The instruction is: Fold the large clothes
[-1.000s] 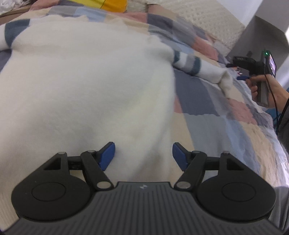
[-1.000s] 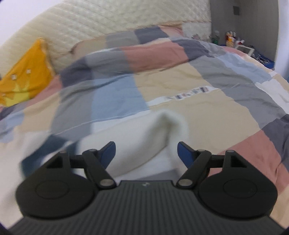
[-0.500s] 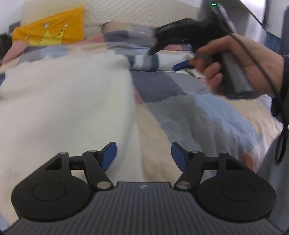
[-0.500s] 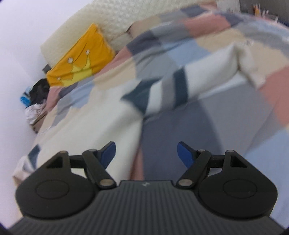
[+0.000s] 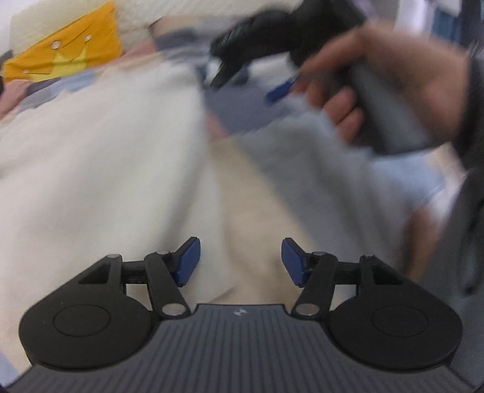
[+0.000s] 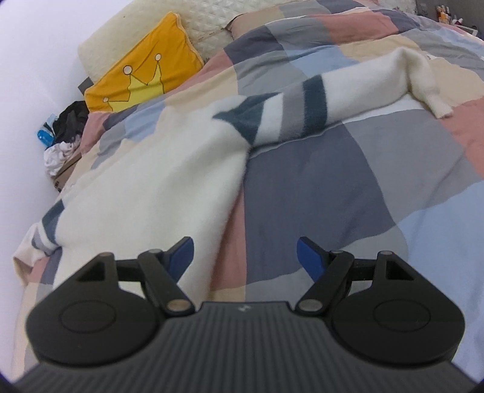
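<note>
Patchwork duvet (image 6: 332, 187) is carrying the cream sweater (image 6: 157, 187), spread for folding; left gripper (image 5: 240, 261), jaws just narrowing, and right gripper (image 6: 245, 257) are both hovering open, empty, near its side edge.

- Patchwork duvet (image 6: 332, 181) over bed – blue, grey, pink, beige squares.
- Yellow cushion (image 6: 145, 69) w/ crown print, leaning on quilted cream headboard (image 6: 208, 21).
- Heap of dark + white stuff (image 6: 65, 136) by far left edge, next to wall.
- Small items (image 6: 447, 15) top right, too small to ID.
</note>
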